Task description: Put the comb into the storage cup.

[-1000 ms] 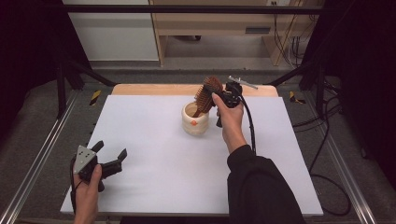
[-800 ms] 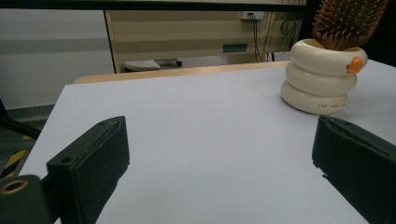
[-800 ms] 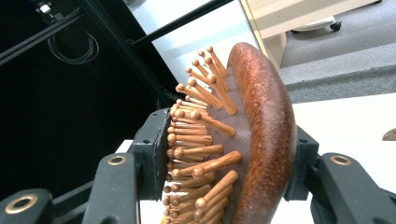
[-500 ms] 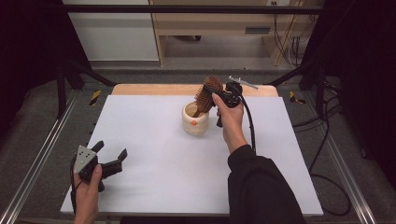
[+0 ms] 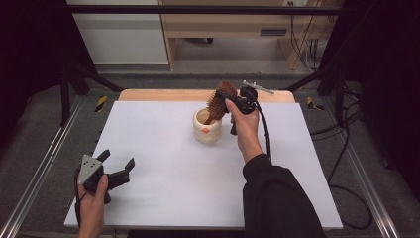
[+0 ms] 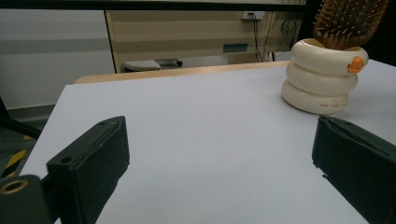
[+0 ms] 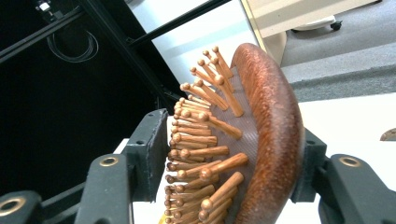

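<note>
A wooden hairbrush with peg bristles stands tilted in a cream ringed cup at the table's far middle. My right gripper is shut on the brush head; in the right gripper view the jaws press the bristle side and the rounded brown back of the hairbrush. My left gripper rests open near the table's front left corner, nothing between its fingers. From the left gripper view the cup shows an orange duck bill mark, with the brush rising out of it.
The white table top has a wooden strip along its far edge. Metal frame rails run along both sides. A cabinet and cables stand beyond the table. A black cable trails from my right gripper.
</note>
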Demonstrator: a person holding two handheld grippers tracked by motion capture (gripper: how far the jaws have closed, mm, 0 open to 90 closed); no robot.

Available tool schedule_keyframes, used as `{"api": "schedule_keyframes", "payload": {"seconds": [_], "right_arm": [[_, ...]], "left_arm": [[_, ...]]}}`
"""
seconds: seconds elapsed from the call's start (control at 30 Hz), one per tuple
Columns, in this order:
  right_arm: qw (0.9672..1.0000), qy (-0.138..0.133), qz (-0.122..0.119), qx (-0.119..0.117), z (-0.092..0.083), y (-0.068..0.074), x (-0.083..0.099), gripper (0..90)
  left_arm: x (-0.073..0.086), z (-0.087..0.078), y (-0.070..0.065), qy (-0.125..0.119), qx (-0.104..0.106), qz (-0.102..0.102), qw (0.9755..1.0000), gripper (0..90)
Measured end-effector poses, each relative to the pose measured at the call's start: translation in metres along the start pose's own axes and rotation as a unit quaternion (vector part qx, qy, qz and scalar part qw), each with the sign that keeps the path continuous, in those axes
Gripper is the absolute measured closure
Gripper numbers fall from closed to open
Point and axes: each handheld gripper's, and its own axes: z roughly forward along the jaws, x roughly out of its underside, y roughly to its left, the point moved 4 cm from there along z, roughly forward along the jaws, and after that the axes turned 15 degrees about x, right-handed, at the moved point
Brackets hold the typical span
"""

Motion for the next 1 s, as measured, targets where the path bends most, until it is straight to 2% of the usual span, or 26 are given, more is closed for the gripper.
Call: {"api": "schedule_keyframes", "payload": {"seconds": [0.6,0.8,0.9,1.0], "right_arm": [[1.0000,0.006,0.005,0.000,-0.001,0.000,-0.001,27.3],[0.9999,0.000,-0.008,0.012,-0.007,-0.003,-0.006,22.0],[0.9995,-0.006,-0.026,0.014,-0.010,-0.003,-0.008,20.5],[0.9994,-0.008,-0.028,0.018,-0.013,-0.005,-0.009,18.8]], "left_arm": [[0.000,0.000,0.000,0.001,0.000,0.001,1.0000,4.1],[0.000,0.000,-0.001,0.001,0.000,0.002,1.0000,3.9],[0.000,0.000,0.000,0.001,-0.002,0.001,1.0000,4.0],[0.000,0.000,0.000,-0.001,-0.002,0.000,1.0000,3.9]]}}
